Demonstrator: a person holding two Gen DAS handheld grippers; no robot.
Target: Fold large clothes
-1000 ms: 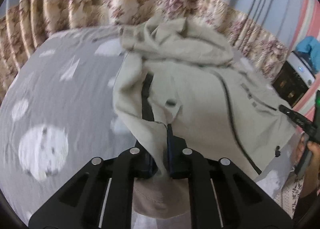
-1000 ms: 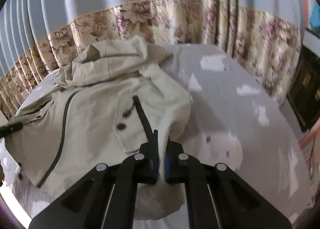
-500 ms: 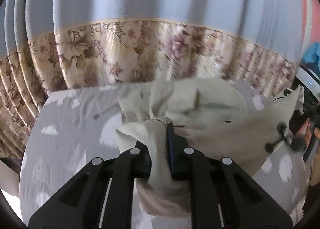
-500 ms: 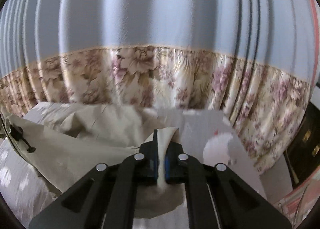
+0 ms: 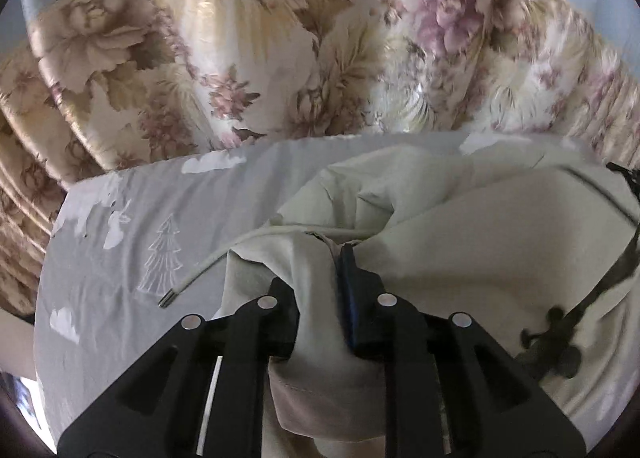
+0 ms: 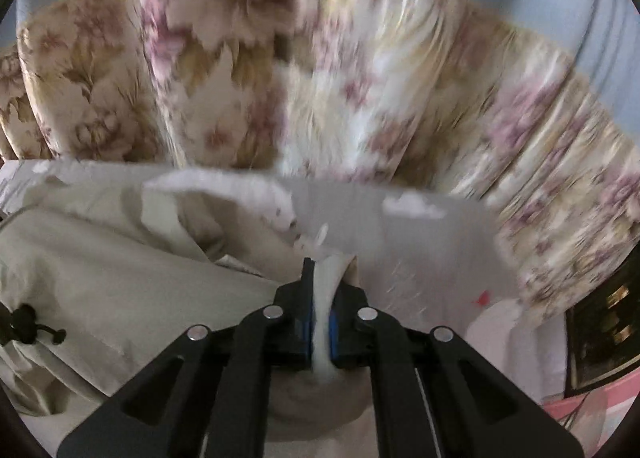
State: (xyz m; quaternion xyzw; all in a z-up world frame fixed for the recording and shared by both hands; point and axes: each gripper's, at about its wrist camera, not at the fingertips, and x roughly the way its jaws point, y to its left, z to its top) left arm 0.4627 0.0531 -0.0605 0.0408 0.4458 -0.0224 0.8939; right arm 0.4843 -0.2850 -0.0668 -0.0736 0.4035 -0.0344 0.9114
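Both of your grippers are clamping the same beige jacket, one at each side of it. Your left gripper is pinching a gathered bunch of the jacket's fabric between its fingers, with a fold of cloth hanging down under the jaws. Just to the left of that grip, a white drawstring with a metal tip is lying out across the grey bedsheet, which is printed with white trees and cloud shapes. The jacket is resting on that sheet, bunched up ahead of the left gripper and spreading off to the right, where a dark cord with a toggle is dangling over the cloth. A floral curtain is hanging behind the bed, close to its far edge.

Moving to the right wrist view, the jacket is lying in loose folds to the left, with another dark toggle showing at the far left edge. Your right gripper is squeezing a narrow strip of pale fabric between its blue-padded fingers. The sheet is stretching off to the right of that grip, and the curtain is filling the background, blurred.
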